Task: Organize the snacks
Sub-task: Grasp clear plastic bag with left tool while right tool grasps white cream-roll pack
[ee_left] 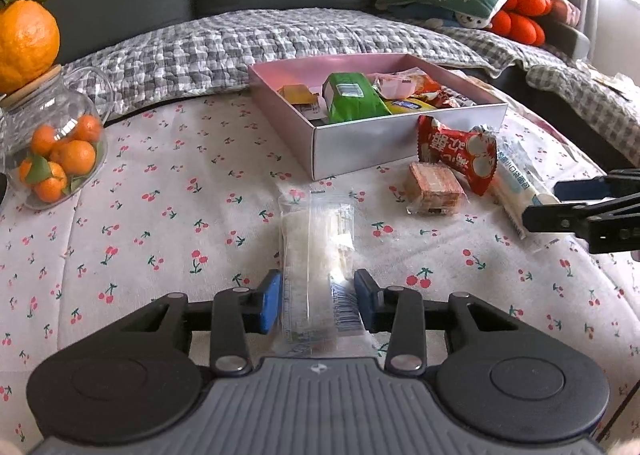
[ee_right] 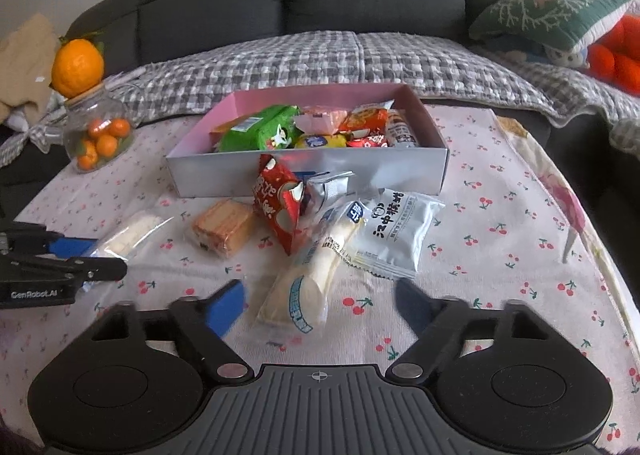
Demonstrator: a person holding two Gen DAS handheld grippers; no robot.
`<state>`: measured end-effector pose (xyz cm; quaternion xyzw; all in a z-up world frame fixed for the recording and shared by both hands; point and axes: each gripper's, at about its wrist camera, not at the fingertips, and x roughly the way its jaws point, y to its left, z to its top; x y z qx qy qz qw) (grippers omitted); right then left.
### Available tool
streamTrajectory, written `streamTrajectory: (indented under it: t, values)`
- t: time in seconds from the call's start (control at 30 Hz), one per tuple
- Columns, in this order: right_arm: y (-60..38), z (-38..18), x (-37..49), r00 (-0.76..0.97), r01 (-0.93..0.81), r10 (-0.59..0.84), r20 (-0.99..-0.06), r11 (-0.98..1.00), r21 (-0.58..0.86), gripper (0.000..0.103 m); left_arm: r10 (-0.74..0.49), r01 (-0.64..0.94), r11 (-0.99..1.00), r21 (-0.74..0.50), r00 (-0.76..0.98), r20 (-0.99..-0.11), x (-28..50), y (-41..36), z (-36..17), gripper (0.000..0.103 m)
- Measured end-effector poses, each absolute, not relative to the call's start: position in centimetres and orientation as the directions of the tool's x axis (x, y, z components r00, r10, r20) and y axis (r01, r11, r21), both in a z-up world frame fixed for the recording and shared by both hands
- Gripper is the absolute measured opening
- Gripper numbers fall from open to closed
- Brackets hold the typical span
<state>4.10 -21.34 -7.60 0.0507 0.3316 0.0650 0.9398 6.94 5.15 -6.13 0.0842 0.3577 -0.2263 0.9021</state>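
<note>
Snacks lie near the worktop's [ee_left: 168,183] front edge, before the box [ee_left: 400,135]. Your left tongs [ee_left: 316,301] pinch the clear pack [ee_left: 316,239]; right tongs [ee_right: 320,307] stand half-wide around the cream roll [ee_right: 308,279], which may slip sideways.

Soft daylight (window glare right), fisheye-warped edges

The clear packet [ee_left: 316,255] looked glossy plastic. The tablecloth [ee_left: 160,215] was matt cloth, and the jar [ee_left: 52,151] smooth glass.
</note>
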Motion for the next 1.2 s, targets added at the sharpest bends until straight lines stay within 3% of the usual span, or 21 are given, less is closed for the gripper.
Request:
streamTrajectory:
  t: [0.07, 0.13, 0.27, 0.47, 0.6, 0.73, 0.83, 1.03, 1.1, 1.2]
  values:
    - [-21.5, -7.7, 4.3, 0.754, -0.1, 0.179, -0.632, 0.982, 0.159, 0.04, -0.351, 0.463, 0.886, -0.025, 0.633, -0.69, 6.9, 5.1, -6.0, 0.035]
    - [-21.5, -7.5, 4.2, 0.742, -0.118, 0.207, -0.638, 0.977, 0.179, 0.031, -0.357, 0.459, 0.887, -0.044, 0.622, -0.697, 6.8, 5.1, -5.9, 0.034]
    - [-21.7, -6.8, 3.7, 0.703, -0.135, 0.239, -0.67, 0.97, 0.203, 0.027, -0.361, 0.446, 0.892, -0.076, 0.599, -0.715, 6.3, 4.9, -5.6, 0.034]
    - [-23.6, -6.0, 2.9, 0.575, -0.102, 0.268, -0.773, 0.961, 0.258, 0.026, -0.382, 0.443, 0.887, -0.128, 0.552, -0.741, 5.6, 4.4, -5.4, 0.034]
    - [-24.8, -5.9, 2.5, 0.575, -0.081, 0.275, -0.771, 0.956, 0.28, 0.032, -0.399, 0.454, 0.879, -0.147, 0.53, -0.748, 5.2, 4.0, -5.2, 0.035]
    - [-25.0, -5.9, 2.7, 0.61, -0.054, 0.254, -0.751, 0.958, 0.28, 0.061, -0.384, 0.449, 0.886, -0.116, 0.57, -0.727, 5.0, 3.5, -5.0, 0.043]
    - [-24.7, -5.8, 3.1, 0.626, -0.054, 0.248, -0.739, 0.96, 0.276, 0.061, -0.369, 0.436, 0.894, -0.098, 0.595, -0.714, 5.2, 3.2, -5.0, 0.047]
    - [-23.3, -6.5, 4.1, 0.626, -0.046, 0.185, -0.758, 0.979, 0.201, 0.061, -0.342, 0.422, 0.903, -0.08, 0.594, -0.729, 5.5, 2.6, -5.4, 0.043]
    - [-23.0, -6.8, 4.1, 0.623, -0.046, 0.161, -0.765, 0.984, 0.171, 0.058, -0.339, 0.424, 0.903, -0.073, 0.596, -0.728, 5.5, 2.5, -5.4, 0.039]
    - [-22.6, -6.9, 4.0, 0.633, -0.059, 0.126, -0.764, 0.992, 0.115, 0.046, -0.334, 0.431, 0.9, -0.059, 0.598, -0.728, 5.3, 2.3, -5.3, 0.034]
